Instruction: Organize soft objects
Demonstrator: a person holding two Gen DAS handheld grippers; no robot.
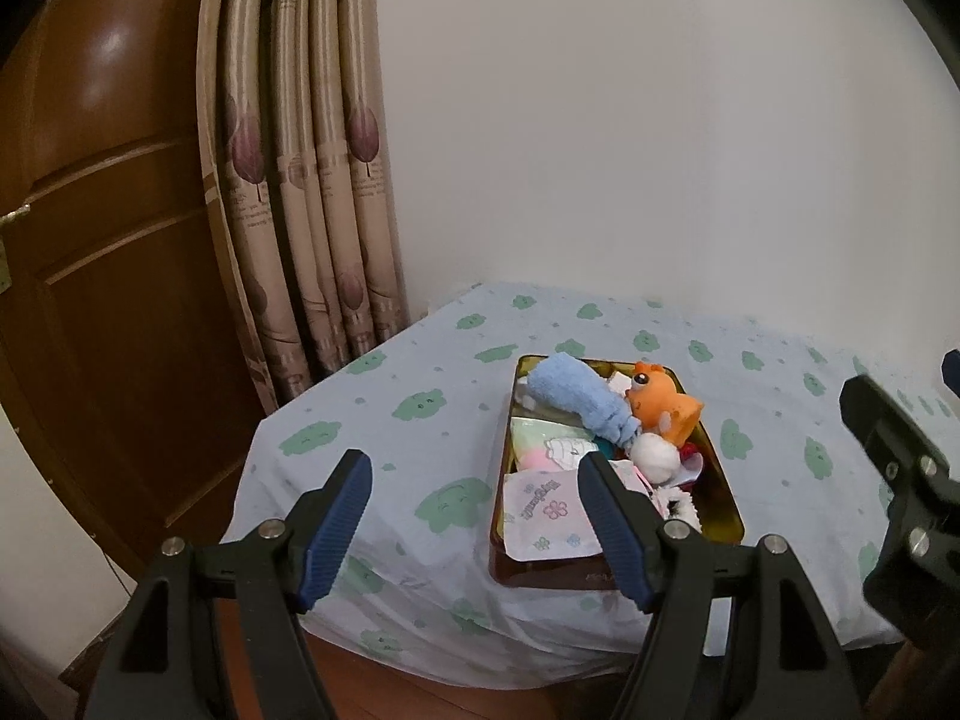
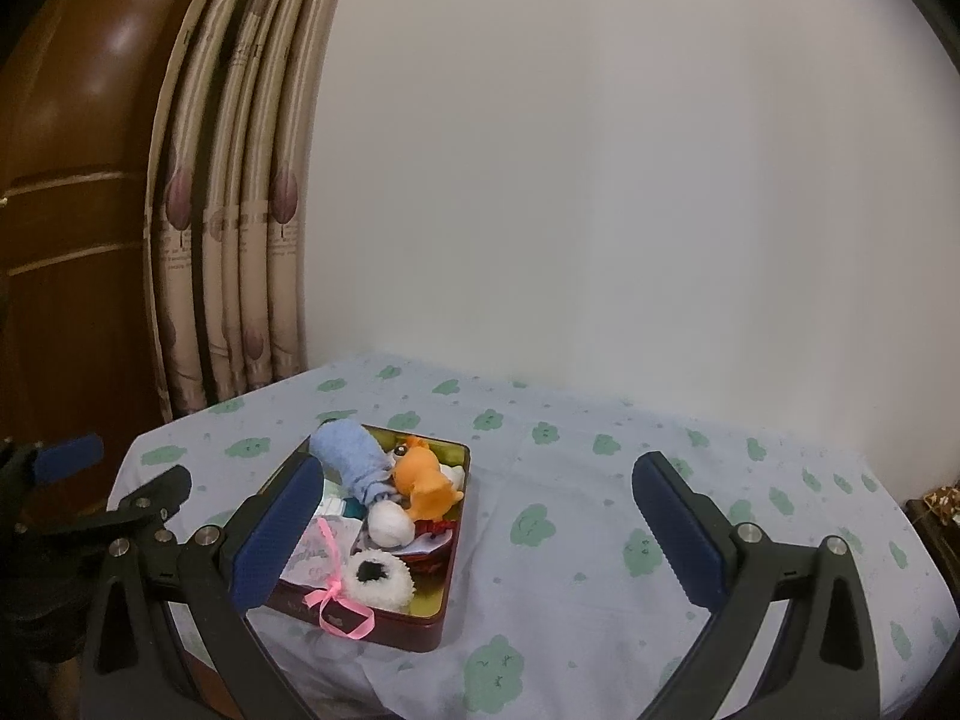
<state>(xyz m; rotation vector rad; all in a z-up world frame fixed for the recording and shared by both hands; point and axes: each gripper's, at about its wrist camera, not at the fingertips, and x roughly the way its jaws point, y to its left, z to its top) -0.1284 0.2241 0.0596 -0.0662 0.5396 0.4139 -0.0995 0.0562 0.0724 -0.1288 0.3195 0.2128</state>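
A tin [image 1: 618, 570] sits on the bed [image 1: 372, 420], and it is full of soft things. In the left view the tin is at about 5 o'clock from the middle of the picture. In the right view it is at about 7 o'clock.

The left gripper [image 1: 474, 525] hangs in front of the bed. Its jaws are wide open and hold nothing. The right gripper [image 2: 474, 540] is over the bed too, with its jaws wide open and empty. Its left finger hides the near left side of the tin.

Inside the tin, a blue towel roll [image 2: 354, 459] lies at the far end, at 12 o'clock in the tin. An orange plush [image 2: 423, 477] leans right beside it, touching it. A white ball [image 2: 390, 525] sits in the middle. A fluffy white puff [image 2: 381, 585] with a black spot lies near the front, next to a pink ribbon [image 2: 336, 591]. Flat packets [image 1: 543, 516] lie on the left side.

These things look light and squishy. They will likely bend and sag, not break. The towel roll looks best to pinch around its fat middle. The plush looks best held by its body. The ribbon may snag.
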